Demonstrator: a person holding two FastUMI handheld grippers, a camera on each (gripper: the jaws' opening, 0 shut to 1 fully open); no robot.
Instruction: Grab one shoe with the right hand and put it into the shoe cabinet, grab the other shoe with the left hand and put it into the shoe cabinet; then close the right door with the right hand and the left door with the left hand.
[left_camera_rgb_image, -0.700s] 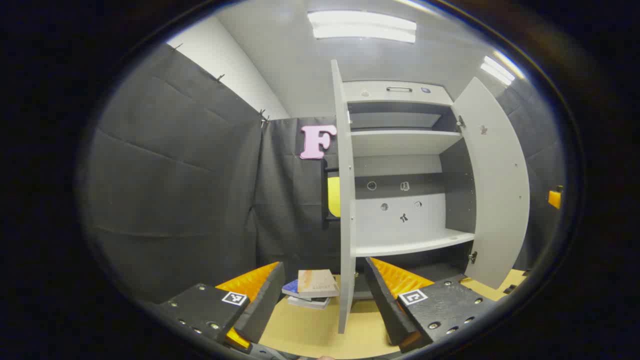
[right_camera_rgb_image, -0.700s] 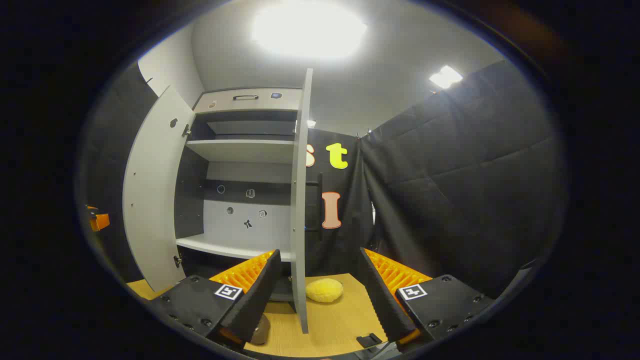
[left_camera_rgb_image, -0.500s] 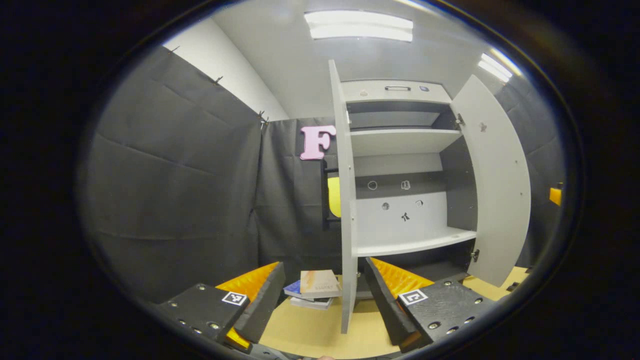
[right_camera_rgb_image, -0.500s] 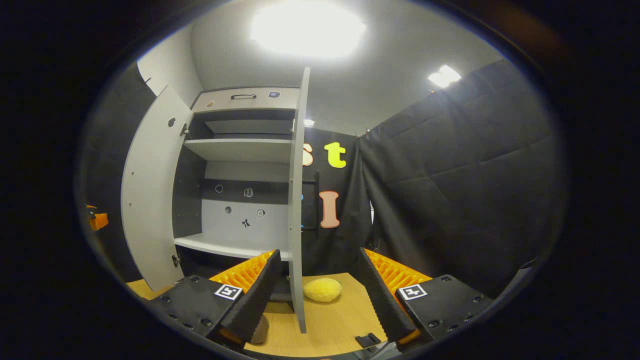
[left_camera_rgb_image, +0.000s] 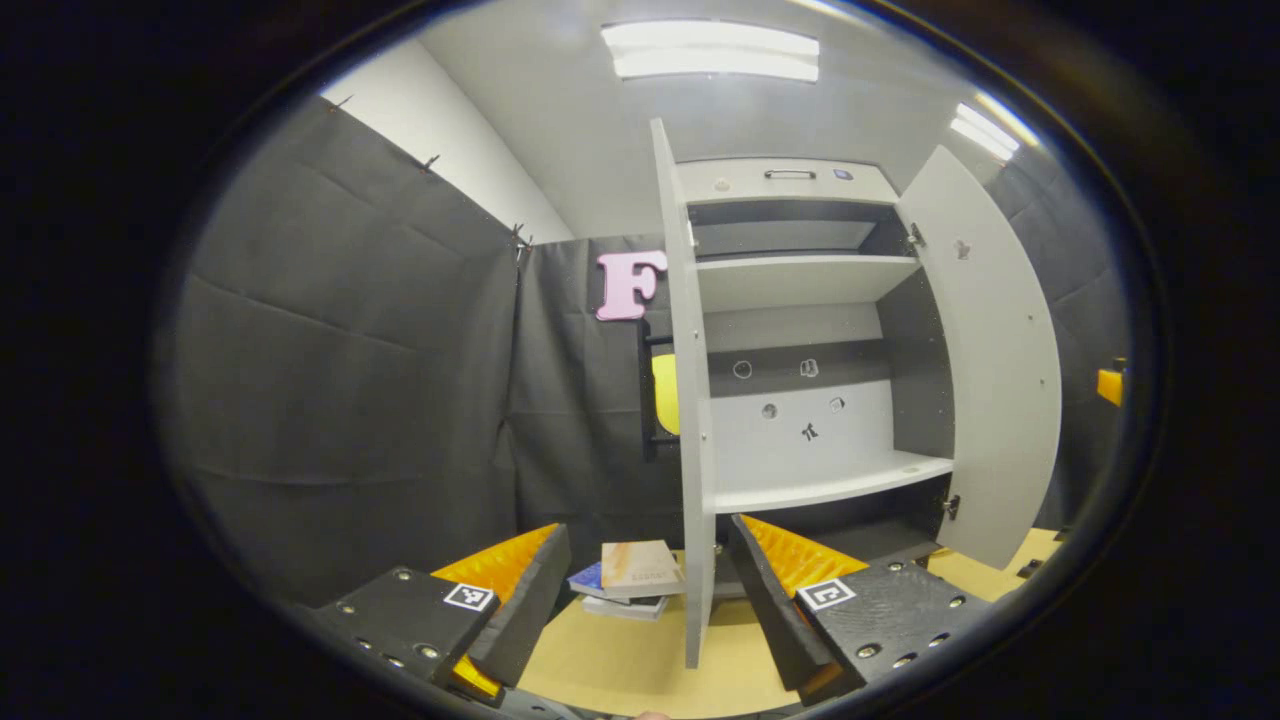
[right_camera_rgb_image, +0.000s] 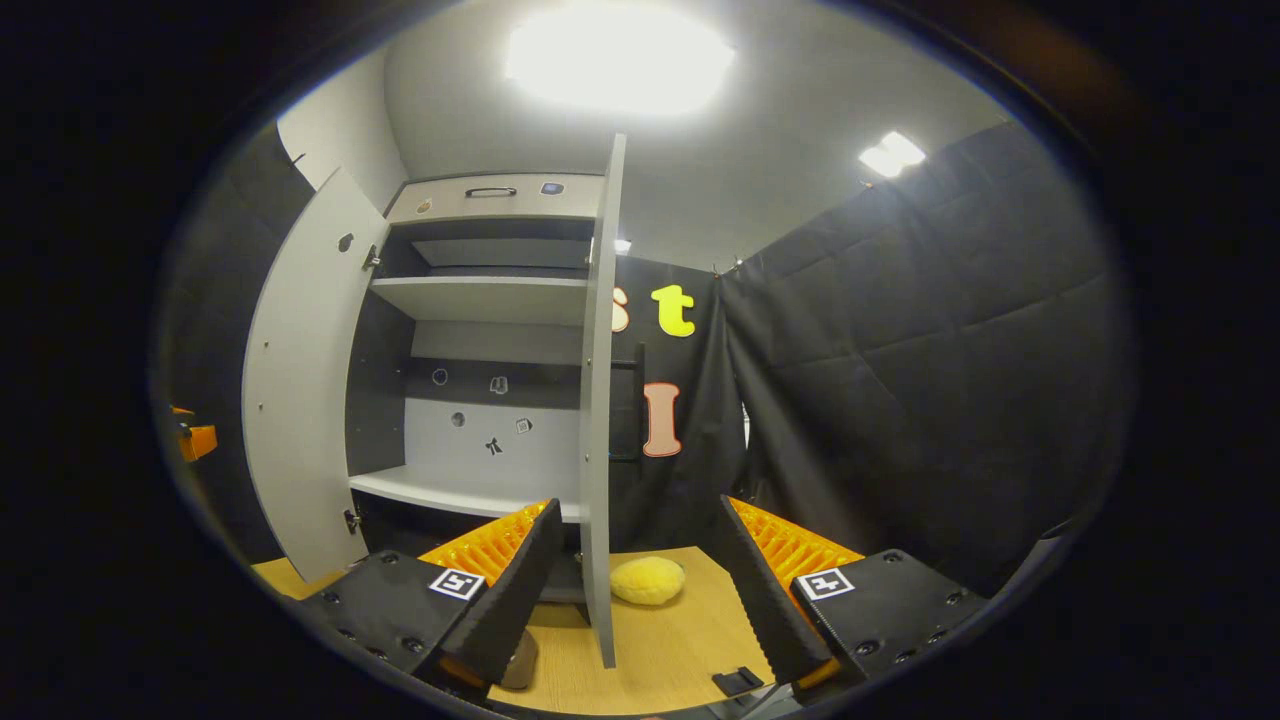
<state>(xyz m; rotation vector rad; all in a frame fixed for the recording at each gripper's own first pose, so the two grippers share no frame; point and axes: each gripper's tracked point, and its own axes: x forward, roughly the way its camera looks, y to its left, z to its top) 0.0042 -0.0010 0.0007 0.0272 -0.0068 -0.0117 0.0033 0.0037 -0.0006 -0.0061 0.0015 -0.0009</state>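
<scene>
The shoe cabinet (left_camera_rgb_image: 800, 340) stands at the back of the wooden table (left_camera_rgb_image: 610, 665), both doors swung wide. In the left gripper view the left door (left_camera_rgb_image: 690, 420) is seen edge-on, dropping between the fingers of the left gripper (left_camera_rgb_image: 648, 590), and the right door (left_camera_rgb_image: 990, 370) hangs open further to the right. In the right gripper view the right door (right_camera_rgb_image: 598, 400) is the one seen edge-on, between the fingers of the right gripper (right_camera_rgb_image: 635, 585), with the left door (right_camera_rgb_image: 300, 380) open at the far side of the cabinet (right_camera_rgb_image: 480, 330). Both grippers have their fingers spread apart and hold nothing. No shoe can be made out in either view; the pale shelves (left_camera_rgb_image: 820, 490) that show are bare.

Small stickers (left_camera_rgb_image: 805, 400) dot the cabinet's back panel, too small to read. A dark handle (left_camera_rgb_image: 790, 174) sits on the top panel. Each gripper carries square black-and-white marker tags (left_camera_rgb_image: 468, 597) on its finger mounts.

A short stack of books (left_camera_rgb_image: 630, 578) lies on the table just left of the left door's lower edge; writing on the top cover is too small to read. In the right gripper view a fuzzy yellow lump (right_camera_rgb_image: 648, 580) rests on the table (right_camera_rgb_image: 680, 640) just right of the right door, and a small black clip (right_camera_rgb_image: 737, 681) lies near the front edge.

Black cloth walls (left_camera_rgb_image: 350, 380) close in the booth, white wall above them, with bright ceiling lights (left_camera_rgb_image: 710, 50).
</scene>
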